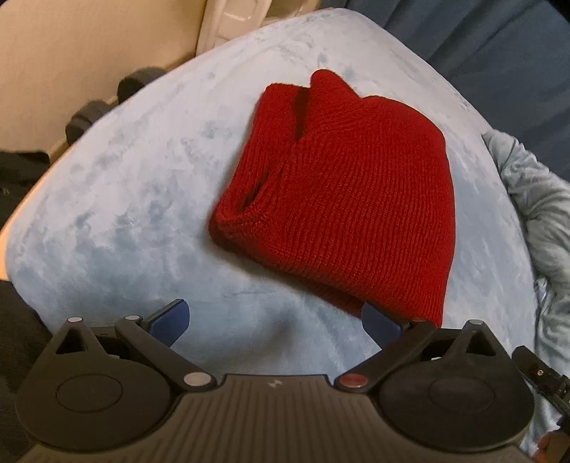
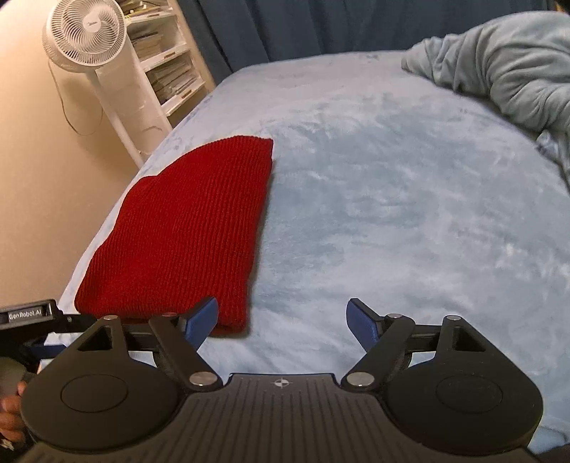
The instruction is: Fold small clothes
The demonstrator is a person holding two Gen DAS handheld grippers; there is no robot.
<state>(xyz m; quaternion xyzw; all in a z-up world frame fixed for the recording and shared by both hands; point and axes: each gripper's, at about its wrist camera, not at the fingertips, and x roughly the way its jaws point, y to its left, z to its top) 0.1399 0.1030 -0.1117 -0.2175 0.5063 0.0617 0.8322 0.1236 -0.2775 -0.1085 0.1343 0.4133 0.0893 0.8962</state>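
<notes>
A red knitted garment (image 1: 342, 192) lies folded on the light blue bed cover (image 1: 142, 199). In the left wrist view my left gripper (image 1: 274, 322) stands open just in front of its near edge; the right blue finger sits against the garment's near corner, with only bed cover between the fingers. In the right wrist view the same red garment (image 2: 185, 231) lies at the left. My right gripper (image 2: 283, 320) is open over bare cover, its left finger (image 2: 203, 320) beside the garment's near right corner, nothing between the fingers.
A crumpled grey-blue blanket (image 2: 506, 67) is heaped at the far right of the bed. A white standing fan (image 2: 96, 53) and a white shelf (image 2: 167, 53) stand beyond the bed's left edge. Dark blue curtains (image 2: 320, 25) hang behind. Dark dumbbells (image 1: 117, 96) lie on the floor.
</notes>
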